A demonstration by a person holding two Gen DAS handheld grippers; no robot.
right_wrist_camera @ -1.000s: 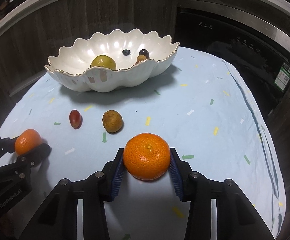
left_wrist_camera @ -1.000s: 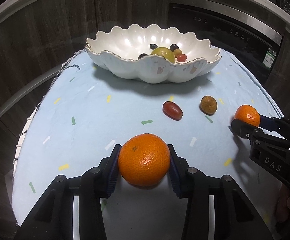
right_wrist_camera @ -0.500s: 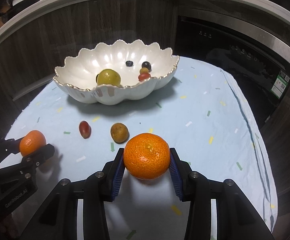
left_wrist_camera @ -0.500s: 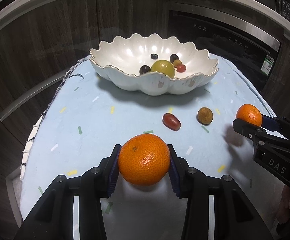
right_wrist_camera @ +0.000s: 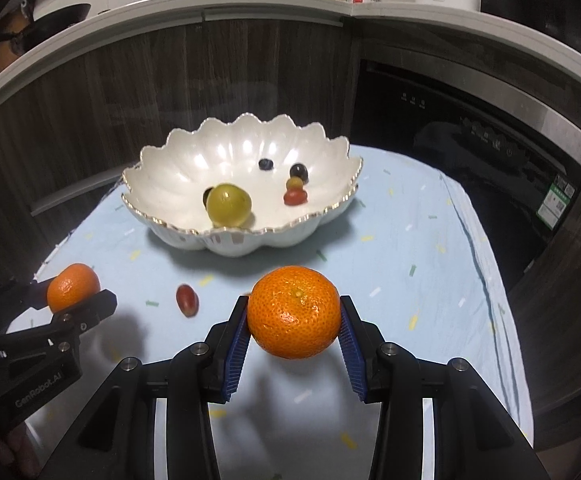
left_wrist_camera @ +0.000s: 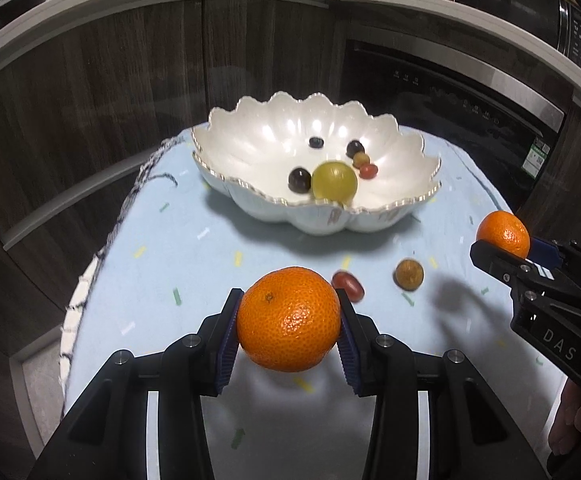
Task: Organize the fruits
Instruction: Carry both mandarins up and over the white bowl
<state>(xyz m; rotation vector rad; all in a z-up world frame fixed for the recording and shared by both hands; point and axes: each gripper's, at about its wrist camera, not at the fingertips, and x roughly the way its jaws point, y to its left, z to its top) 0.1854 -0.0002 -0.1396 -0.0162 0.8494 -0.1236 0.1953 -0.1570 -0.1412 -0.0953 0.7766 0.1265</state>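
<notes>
My left gripper (left_wrist_camera: 288, 320) is shut on an orange mandarin (left_wrist_camera: 288, 318), held above the blue cloth. My right gripper (right_wrist_camera: 294, 318) is shut on a second mandarin (right_wrist_camera: 293, 312); it also shows at the right of the left wrist view, the mandarin (left_wrist_camera: 504, 234) between its fingers. A white scalloped bowl (left_wrist_camera: 250, 128) stands beyond both, holding a yellow-green fruit (left_wrist_camera: 334, 182), dark grapes and small red and brown fruits. On the cloth lie a red grape (left_wrist_camera: 348, 284) and a small brown fruit (left_wrist_camera: 409, 275).
The light blue cloth (right_wrist_camera: 410, 240) with confetti marks covers a small table. Dark wood cabinets and a black oven (right_wrist_camera: 470, 128) stand behind it. A white counter (right_wrist_camera: 250, 8) above carries bottles and jars. The cloth edge falls away at left and right.
Both grippers have risen with their mandarins, so the bowl and loose fruits look farther and lower, and the counter top has come into view.
</notes>
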